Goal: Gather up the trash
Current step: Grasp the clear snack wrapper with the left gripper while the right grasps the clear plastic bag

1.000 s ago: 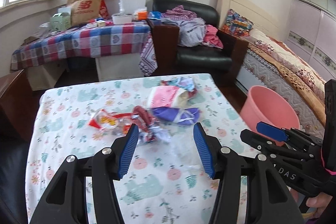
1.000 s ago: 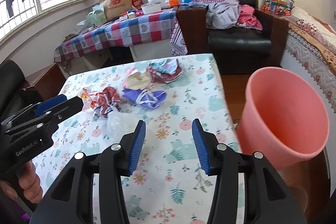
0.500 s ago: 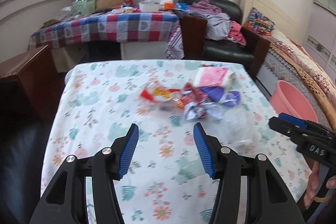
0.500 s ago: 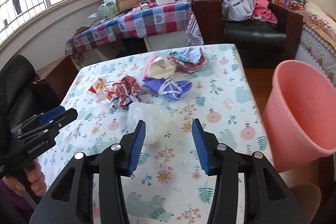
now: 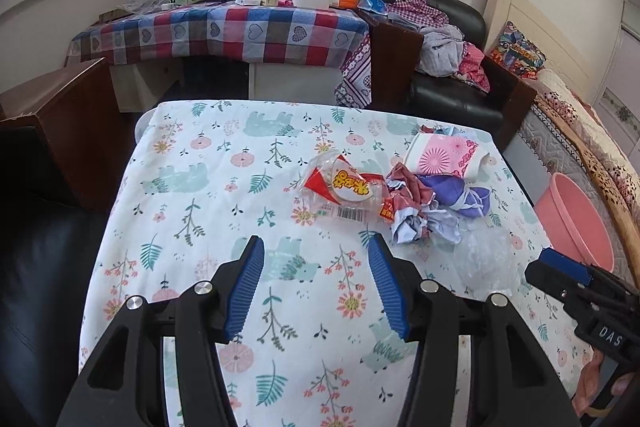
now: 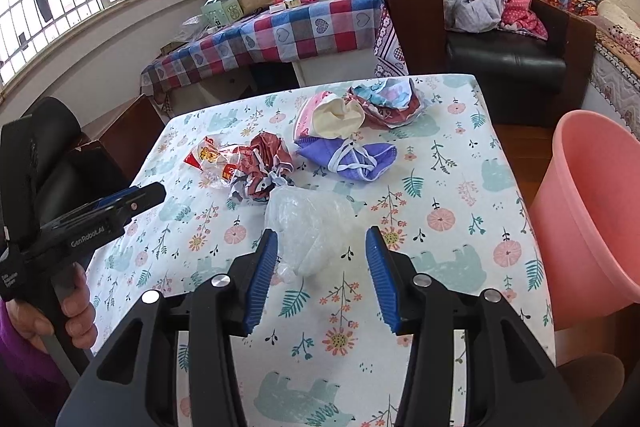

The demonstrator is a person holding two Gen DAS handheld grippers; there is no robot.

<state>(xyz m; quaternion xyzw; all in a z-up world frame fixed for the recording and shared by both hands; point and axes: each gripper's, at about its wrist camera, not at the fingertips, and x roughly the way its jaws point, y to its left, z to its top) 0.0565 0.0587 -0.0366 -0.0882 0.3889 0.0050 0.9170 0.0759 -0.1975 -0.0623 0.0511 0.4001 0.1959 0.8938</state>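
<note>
Trash (image 6: 256, 163) lies uncollected on the table (image 6: 460, 267) — both grippers, left (image 5: 316, 283) and right (image 6: 320, 271), gape empty; next, probably, right closes on the clear bag (image 6: 308, 223), nearest it.

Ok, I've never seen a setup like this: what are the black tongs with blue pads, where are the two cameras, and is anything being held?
No robot: a person holds a two-finger gripper in each hand, each with a camera looking along its fingers. One view shows the left gripper, the other the right gripper. Both are open and hold nothing. On the table's floral cloth lie a clear plastic bag just ahead of the right gripper, a red snack wrapper, crumpled paper and a purple mask. A pink bucket stands beside the table.
</note>
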